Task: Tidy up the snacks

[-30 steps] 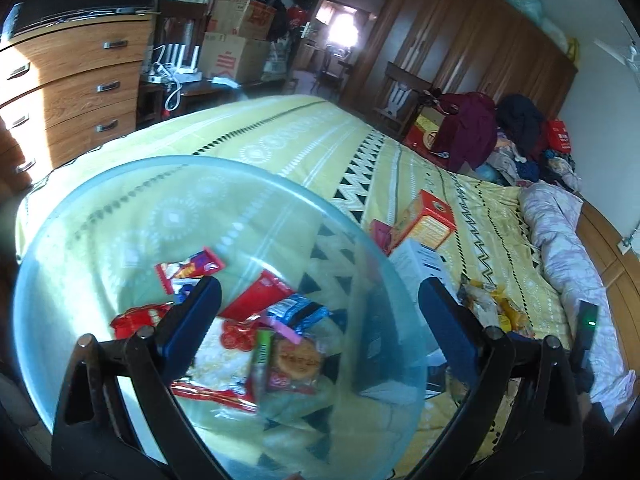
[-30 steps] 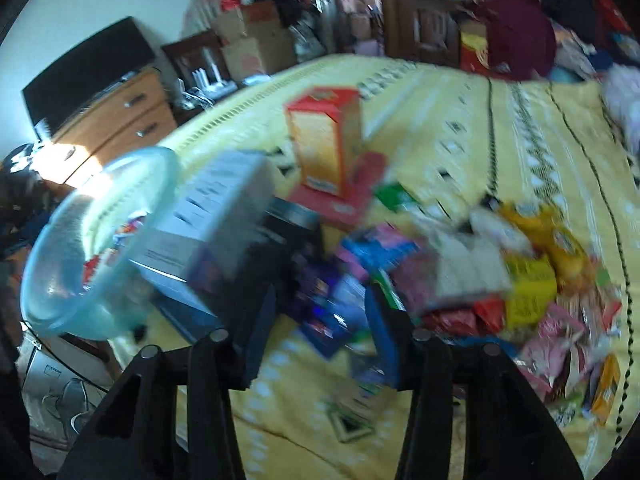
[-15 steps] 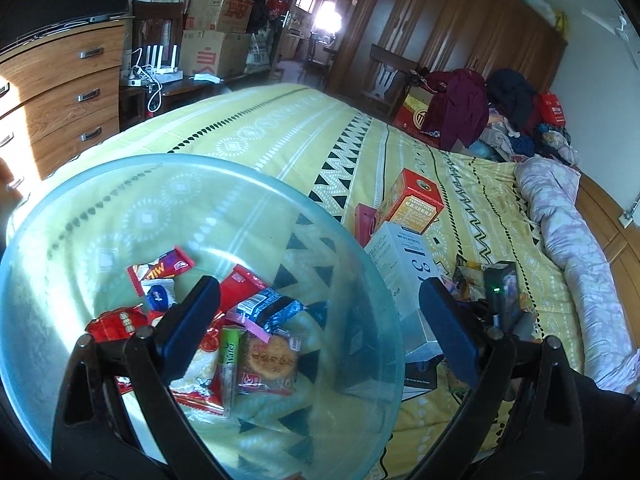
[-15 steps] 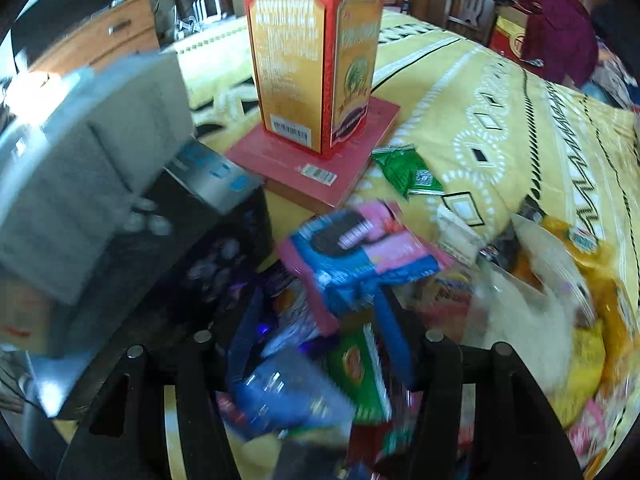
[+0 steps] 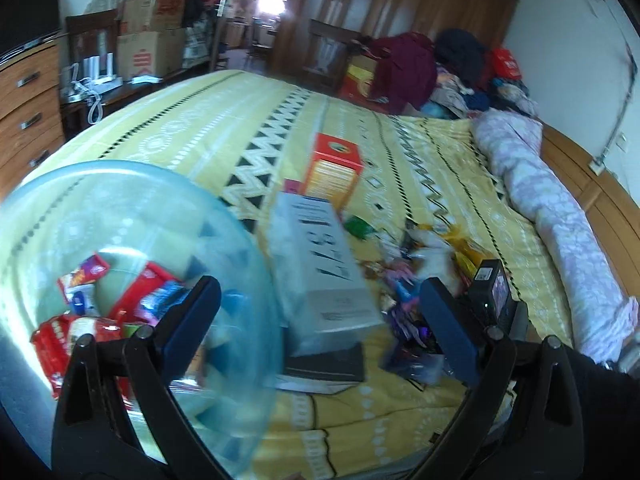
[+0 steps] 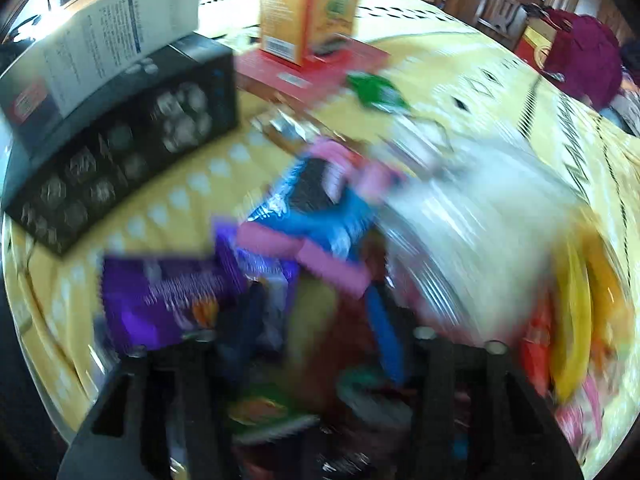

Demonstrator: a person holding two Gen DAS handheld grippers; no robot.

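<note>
Left gripper (image 5: 320,324), jaws wide apart and grasping nothing, is poised over the near edge of the bed (image 5: 224,128). The glass bowl (image 5: 132,216) at the bed's near left corner contains several snack packets (image 5: 80,320). Right gripper (image 6: 316,340), seen blurred, points down into the loose snack pile (image 6: 328,216) near the bed's near edge; its jaws are closing among the wrappers, and whether the pads press on any packet cannot be told. A purple packet (image 6: 168,296) lies just beside its left finger. Farther off: a black box (image 6: 120,148) bearing a white box (image 5: 320,256); beyond these, an orange carton (image 5: 334,168) upright on a flat red box (image 6: 312,68).
</note>
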